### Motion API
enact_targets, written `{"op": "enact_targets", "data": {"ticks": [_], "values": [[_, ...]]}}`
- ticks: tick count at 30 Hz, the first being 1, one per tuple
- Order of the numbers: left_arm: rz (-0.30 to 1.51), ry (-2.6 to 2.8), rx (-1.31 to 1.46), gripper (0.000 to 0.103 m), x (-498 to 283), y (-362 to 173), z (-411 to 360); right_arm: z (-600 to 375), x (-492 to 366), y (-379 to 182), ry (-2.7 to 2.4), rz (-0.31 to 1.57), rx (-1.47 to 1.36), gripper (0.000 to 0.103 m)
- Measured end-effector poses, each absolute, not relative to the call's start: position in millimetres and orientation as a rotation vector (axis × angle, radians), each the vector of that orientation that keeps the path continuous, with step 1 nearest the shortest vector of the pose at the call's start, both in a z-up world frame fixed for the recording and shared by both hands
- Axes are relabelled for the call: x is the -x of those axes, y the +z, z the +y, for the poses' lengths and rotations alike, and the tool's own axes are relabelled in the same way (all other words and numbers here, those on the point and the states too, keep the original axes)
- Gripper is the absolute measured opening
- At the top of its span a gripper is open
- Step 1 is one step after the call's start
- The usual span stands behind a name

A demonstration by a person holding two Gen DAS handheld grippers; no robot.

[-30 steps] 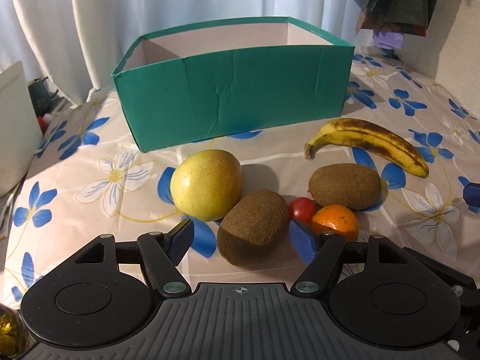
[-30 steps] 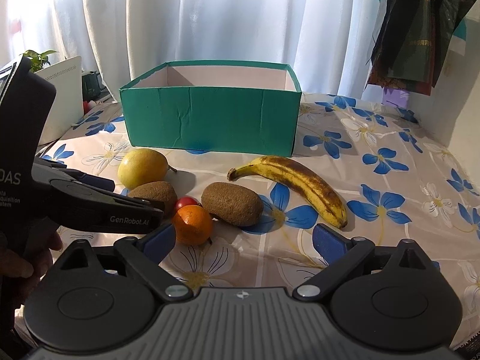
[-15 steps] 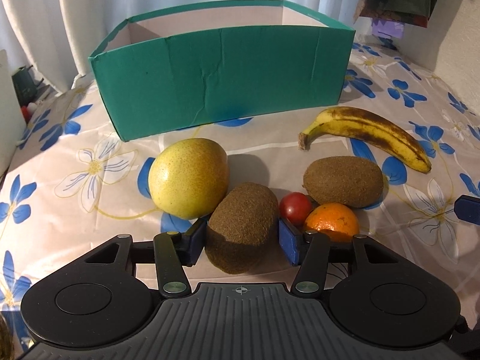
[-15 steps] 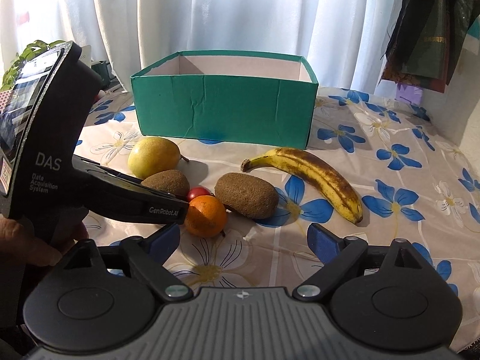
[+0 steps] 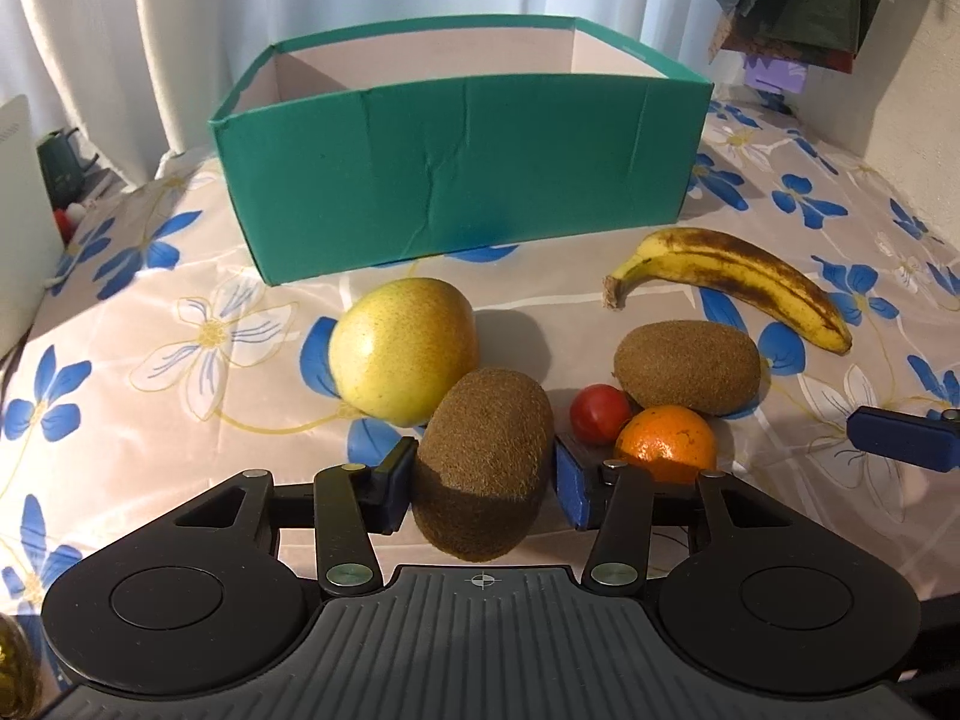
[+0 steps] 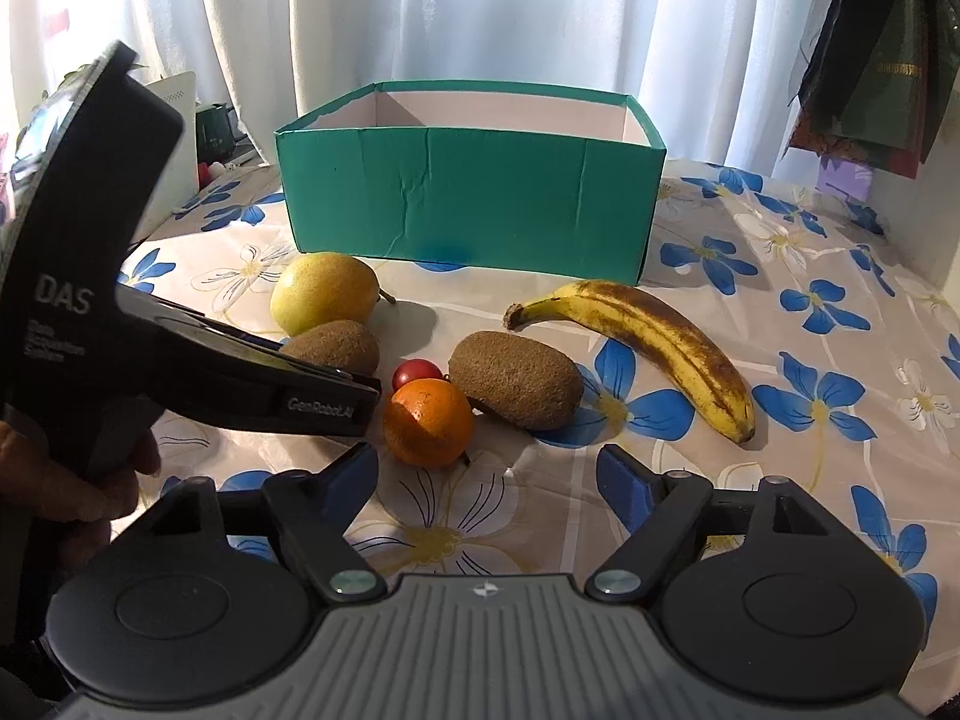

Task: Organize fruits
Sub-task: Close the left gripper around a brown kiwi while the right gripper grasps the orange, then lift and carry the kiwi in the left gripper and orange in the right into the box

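Note:
On the flowered cloth lie a yellow pear (image 5: 402,348), two kiwis, a small red tomato (image 5: 600,411), an orange (image 5: 666,441) and a spotted banana (image 5: 732,276). Behind them stands an empty green box (image 5: 456,180). My left gripper (image 5: 480,468) is closing on the near kiwi (image 5: 486,438), with both blue pads against its sides. The other kiwi (image 6: 516,378) lies beside the orange (image 6: 429,420). My right gripper (image 6: 489,468) hovers just short of the orange; its jaws are closing with nothing between them.
White curtains hang behind the box. A white appliance (image 6: 174,120) stands at the left edge, and dark clothes (image 6: 876,48) hang at the upper right beside a wall. A hand (image 6: 90,480) holds the left gripper's black body (image 6: 180,348).
The left jaws have closed in from wide apart until they touch the near kiwi. The right jaws have narrowed, and the right gripper has come a little nearer the orange.

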State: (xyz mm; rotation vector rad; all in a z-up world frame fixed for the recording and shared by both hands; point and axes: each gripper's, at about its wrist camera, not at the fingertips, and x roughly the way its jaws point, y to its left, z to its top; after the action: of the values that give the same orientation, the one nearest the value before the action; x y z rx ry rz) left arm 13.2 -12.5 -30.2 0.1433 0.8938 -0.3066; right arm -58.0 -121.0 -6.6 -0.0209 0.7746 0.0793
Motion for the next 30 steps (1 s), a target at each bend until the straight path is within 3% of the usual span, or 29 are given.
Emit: {"op": "enact_targets", "data": {"ticks": [9,18,30], "values": [[0.862,-0.229,-0.105,0.052,-5.4,-5.7,10.8,-108.8,43.6,-14.8,0.128,0.782,0.016,0.071],[0.868,-0.205,-0.084,0.052,-3.0,-2.3,21.6,-95.6,20.5,-30.1,0.139,0.821,0.006,0.053],[0.896,-0.183,-0.084,0.052,-9.3,-5.6,25.4,-96.5,10.4,-38.6,0.113,0.834,-0.008,0.041]]}}
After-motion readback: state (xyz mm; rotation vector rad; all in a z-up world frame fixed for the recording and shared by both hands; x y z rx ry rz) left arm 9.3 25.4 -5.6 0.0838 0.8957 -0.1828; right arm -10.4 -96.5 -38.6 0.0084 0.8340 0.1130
